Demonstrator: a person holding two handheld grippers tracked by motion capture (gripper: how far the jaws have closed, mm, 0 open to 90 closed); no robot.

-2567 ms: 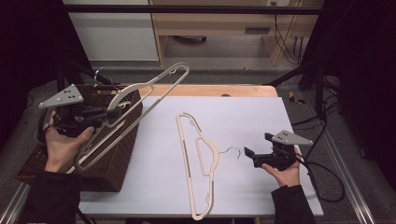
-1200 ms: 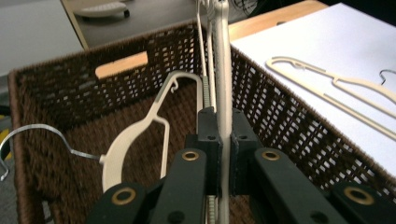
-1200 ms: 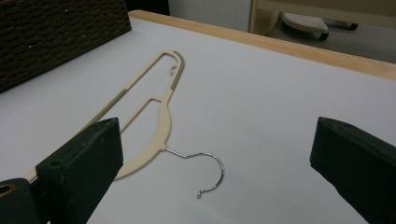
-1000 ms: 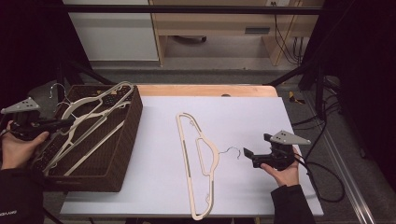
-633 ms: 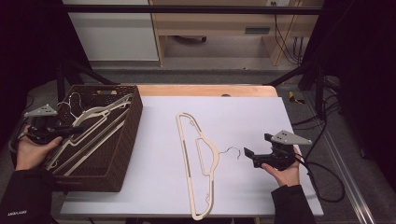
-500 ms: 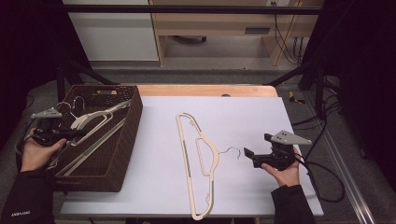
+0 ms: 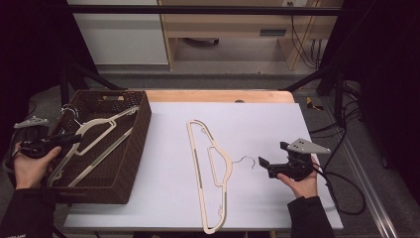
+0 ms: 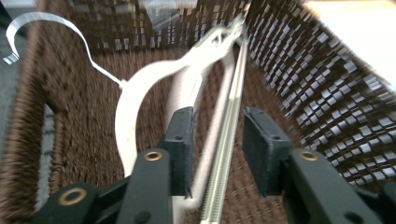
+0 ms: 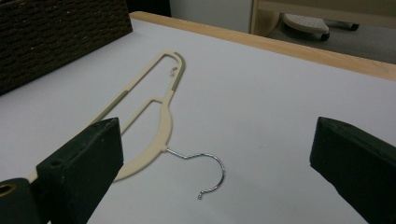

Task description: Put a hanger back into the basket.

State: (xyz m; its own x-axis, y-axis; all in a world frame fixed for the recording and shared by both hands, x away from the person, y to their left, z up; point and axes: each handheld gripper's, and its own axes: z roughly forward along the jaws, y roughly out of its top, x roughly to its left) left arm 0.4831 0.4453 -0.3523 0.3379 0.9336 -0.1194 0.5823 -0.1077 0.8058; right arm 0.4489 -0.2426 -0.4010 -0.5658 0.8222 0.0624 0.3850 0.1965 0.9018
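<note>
You have lowered the cream hanger (image 7: 94, 136) into the wicker basket (image 7: 130, 163); your left gripper (image 8: 217, 140) fingers now stand narrowly parted, right gripper (image 9: 219, 163) fingers wide.

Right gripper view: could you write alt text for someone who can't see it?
A cream hanger with a metal hook lies flat on a white table, framed by the open black jaws of the hand-held gripper. A dark wicker basket stands at the upper left.
</note>
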